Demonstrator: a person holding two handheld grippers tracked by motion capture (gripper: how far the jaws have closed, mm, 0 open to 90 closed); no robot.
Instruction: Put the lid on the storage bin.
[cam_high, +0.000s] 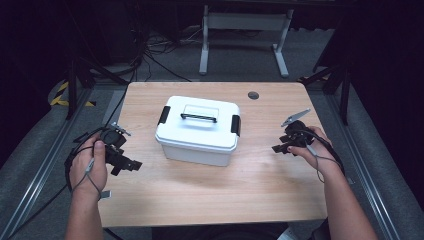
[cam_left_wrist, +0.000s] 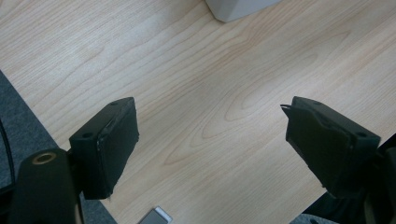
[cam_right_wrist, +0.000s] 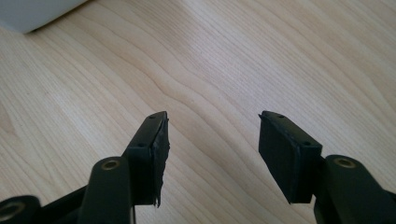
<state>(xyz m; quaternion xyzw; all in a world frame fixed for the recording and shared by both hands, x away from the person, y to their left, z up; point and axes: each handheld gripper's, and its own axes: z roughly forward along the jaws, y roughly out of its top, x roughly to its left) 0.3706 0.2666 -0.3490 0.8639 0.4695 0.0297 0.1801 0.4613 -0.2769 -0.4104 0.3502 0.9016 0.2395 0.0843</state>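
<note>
The white rectangular plastic storage box with black handle and side latches (cam_high: 198, 129) sits mid-table, long axis three-to-nine o'clock, between the left gripper (cam_high: 131, 163) and right gripper (cam_high: 278, 148) (both spread, empty), neither clearly nearer.

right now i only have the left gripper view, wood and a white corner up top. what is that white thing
Observer: A white box with its lid on, mid-table, seen from the high view.
Operator: any way to lift it
Observer: A black handle lies flat on the lid, and a black latch sits at each end.
Operator: where's my other hand
Observer: The right gripper is right of the box, apart from it, jaws open over bare wood.
Operator: and the left one
Observer: The left gripper is left of the box, also apart from it.
</note>
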